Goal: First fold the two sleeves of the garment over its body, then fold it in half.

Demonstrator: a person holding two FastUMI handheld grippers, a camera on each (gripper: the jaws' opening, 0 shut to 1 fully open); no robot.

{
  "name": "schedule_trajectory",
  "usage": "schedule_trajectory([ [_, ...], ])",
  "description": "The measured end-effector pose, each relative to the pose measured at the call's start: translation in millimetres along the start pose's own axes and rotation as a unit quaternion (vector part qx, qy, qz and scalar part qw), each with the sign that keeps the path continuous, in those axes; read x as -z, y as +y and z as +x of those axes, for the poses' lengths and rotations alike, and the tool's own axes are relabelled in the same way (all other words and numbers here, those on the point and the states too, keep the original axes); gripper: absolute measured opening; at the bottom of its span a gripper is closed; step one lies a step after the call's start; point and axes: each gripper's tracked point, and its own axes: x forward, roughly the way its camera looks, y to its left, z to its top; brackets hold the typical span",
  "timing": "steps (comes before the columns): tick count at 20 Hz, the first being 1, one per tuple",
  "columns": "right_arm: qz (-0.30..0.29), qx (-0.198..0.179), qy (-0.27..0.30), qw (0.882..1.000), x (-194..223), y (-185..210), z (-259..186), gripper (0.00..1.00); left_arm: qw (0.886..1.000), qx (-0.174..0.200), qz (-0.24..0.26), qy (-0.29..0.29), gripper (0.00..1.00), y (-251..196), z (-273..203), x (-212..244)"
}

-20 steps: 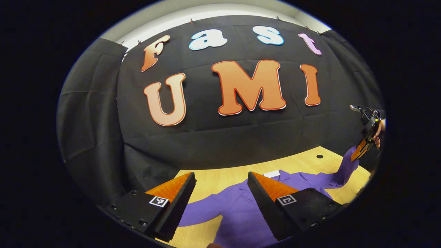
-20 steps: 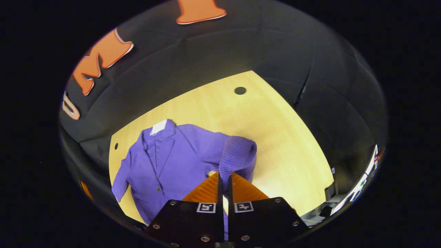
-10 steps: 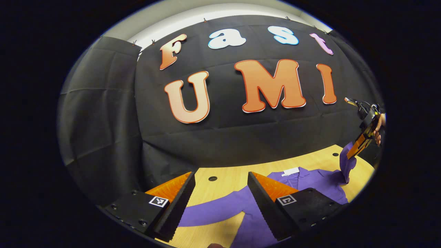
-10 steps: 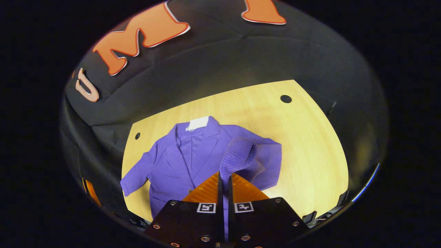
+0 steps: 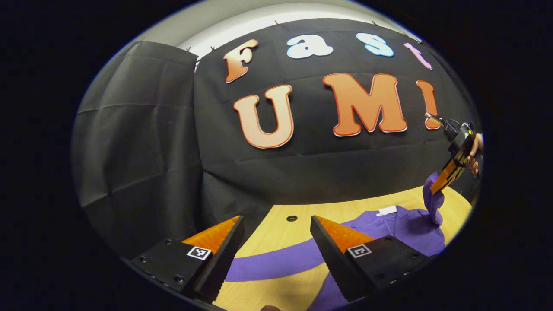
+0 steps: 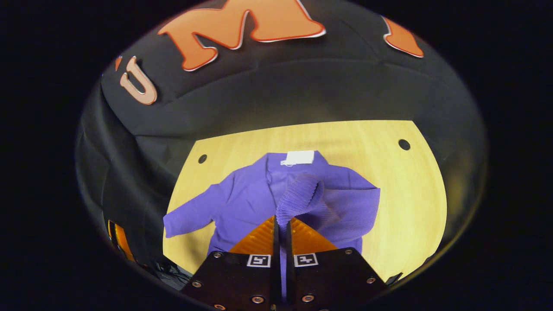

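A purple jacket [image 6: 255, 196] with a white neck label [image 6: 298, 157] lies flat on the wooden table [image 6: 414, 190], collar toward the far wall. My right gripper [image 6: 281, 222] is shut on the ribbed cuff of one sleeve [image 6: 300, 196], held up over the jacket's body. In the left gripper view that right gripper [image 5: 443, 181] hangs at the far right, a hand on it, the sleeve [image 5: 432, 203] dangling from it. My left gripper [image 5: 276, 226] is open above the table's left part, over the other sleeve [image 5: 276, 261], which lies stretched out flat.
The black cloth wall [image 5: 142, 151] rises close behind the table's far edge. Small round holes [image 6: 404, 144] sit in the tabletop near its far corners. Bare wood lies to the right of the jacket in the right gripper view.
My right gripper has carried the sleeve leftward from the table's right side to above the jacket's body. My left gripper has swung left, open throughout, and now looks along the flat sleeve.
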Motion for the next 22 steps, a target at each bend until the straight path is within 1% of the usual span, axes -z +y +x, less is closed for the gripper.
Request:
schedule_trajectory([
  [3,-0.018,-0.018,-0.001,1.000,-3,32,8,0.05,1.000,-0.017,-0.004,0.005,0.98,20,5,5],
  [7,-0.027,-0.022,0.015,0.999,8,50,25,0.05,0.999,-0.033,-0.004,0.013,0.98,45,5,14],
  [9,-0.018,-0.025,0.015,0.999,11,60,31,0.05,0.999,-0.040,-0.003,0.020,0.98,54,7,20],
  [11,-0.004,-0.052,0.015,0.999,12,78,32,0.08,0.999,-0.049,-0.002,0.025,0.99,63,9,26],
  [12,0.002,-0.070,0.016,0.997,12,89,32,0.12,0.998,-0.052,-0.002,0.028,0.98,67,10,28],
  [14,0.009,-0.091,0.013,0.996,10,102,30,0.11,0.998,-0.057,-0.003,0.035,0.98,72,13,34],
  [15,0.010,-0.096,0.009,0.995,9,103,28,0.11,0.998,-0.058,-0.004,0.037,0.98,75,14,36],
  [19,0.006,-0.091,-0.029,0.995,-5,94,15,0.11,0.996,-0.066,-0.016,0.054,0.98,90,21,51],
  [21,0.006,-0.088,-0.059,0.994,-15,89,2,0.12,0.995,-0.065,-0.024,0.076,0.98,96,31,66],
  [22,0.007,-0.085,-0.078,0.993,-21,85,-7,0.15,0.993,-0.063,-0.030,0.090,0.98,101,37,76],
])
